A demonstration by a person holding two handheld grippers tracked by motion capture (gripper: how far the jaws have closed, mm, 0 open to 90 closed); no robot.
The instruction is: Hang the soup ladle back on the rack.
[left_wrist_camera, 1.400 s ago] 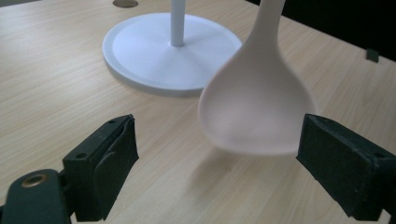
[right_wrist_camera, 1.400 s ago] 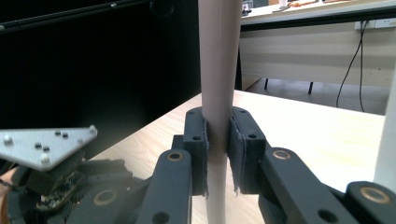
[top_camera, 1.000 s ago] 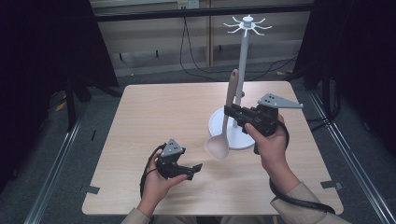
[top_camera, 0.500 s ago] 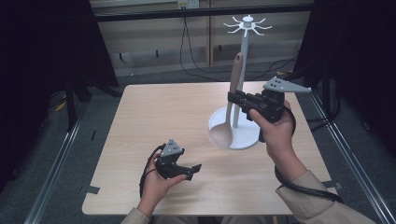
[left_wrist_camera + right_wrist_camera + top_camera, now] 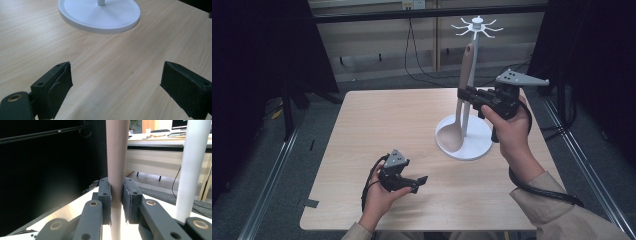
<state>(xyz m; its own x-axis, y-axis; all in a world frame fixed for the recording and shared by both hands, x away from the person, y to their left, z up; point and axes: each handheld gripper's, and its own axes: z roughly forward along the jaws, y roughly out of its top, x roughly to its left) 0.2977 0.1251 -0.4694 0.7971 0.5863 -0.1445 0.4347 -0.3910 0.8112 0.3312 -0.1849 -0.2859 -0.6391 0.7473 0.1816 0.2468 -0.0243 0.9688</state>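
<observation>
Right gripper: the black two-jaw right gripper (image 5: 467, 95) is held up off the table in the person's right hand (image 5: 508, 131), with its grey three-cornered plate on top; its jaws are clamped on the handle of the spoon.
Spoon: the long beige spoon with a smooth rounded handle (image 5: 459, 107) stands nearly upright, bowl down and handle up; in the high view its bowl lies over the left part of the stand's base, whether touching it I cannot tell.
Spoon against the jaws: in the right gripper view the spoon (image 5: 117, 165) runs straight up between the two pads, pressed on both sides, and its handle goes on well above and below the jaws.
Stand: the white utensil stand with a round disc base, a thin upright pole and a ring of hooks on top (image 5: 472, 142) sits on the right half of the table; its pole (image 5: 192, 167) rises just beside the spoon's handle, apart from it.
Left gripper: the black left gripper (image 5: 414, 181) rests low near the front edge of the table in the left hand (image 5: 379, 197); its jaws are spread wide with bare wood between them (image 5: 117, 85).
Table: the light wooden table (image 5: 382, 125) carries the stand, whose base (image 5: 100, 15) lies well ahead of the left gripper.
</observation>
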